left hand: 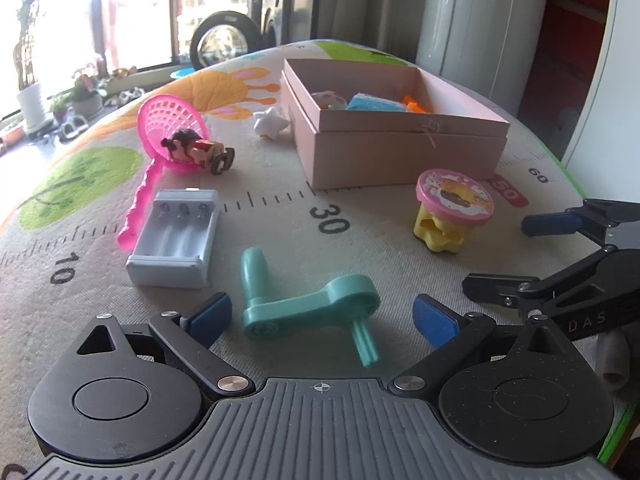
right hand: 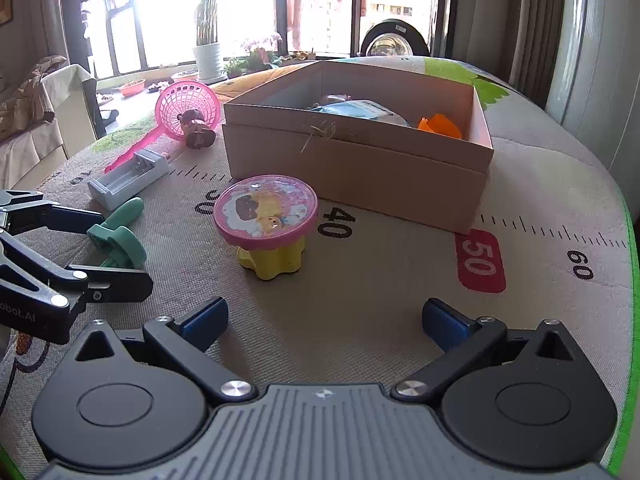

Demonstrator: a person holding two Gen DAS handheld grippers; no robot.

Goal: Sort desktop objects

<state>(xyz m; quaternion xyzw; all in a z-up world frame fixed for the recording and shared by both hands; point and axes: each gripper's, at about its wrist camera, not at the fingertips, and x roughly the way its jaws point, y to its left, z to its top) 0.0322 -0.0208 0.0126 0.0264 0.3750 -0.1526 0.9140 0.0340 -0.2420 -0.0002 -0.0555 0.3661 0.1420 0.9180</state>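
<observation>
My left gripper (left hand: 322,316) is open, its jaws either side of a teal plastic crank (left hand: 308,304) that lies on the mat. My right gripper (right hand: 324,320) is open and empty, just short of a yellow toy stool with a pink round top (right hand: 266,220), which also shows in the left wrist view (left hand: 452,208). The pink cardboard box (left hand: 400,148) behind holds several small toys and also shows in the right wrist view (right hand: 360,160). A white battery holder (left hand: 176,240), a pink net scoop (left hand: 168,128) with a small doll figure (left hand: 196,148), and a white star (left hand: 270,122) lie on the mat.
The table is covered by a mat printed with a ruler scale (left hand: 328,220). Its green edge (right hand: 632,280) runs along the right. A chair (right hand: 68,108) stands past the left edge, and potted plants (right hand: 208,56) line the window sill.
</observation>
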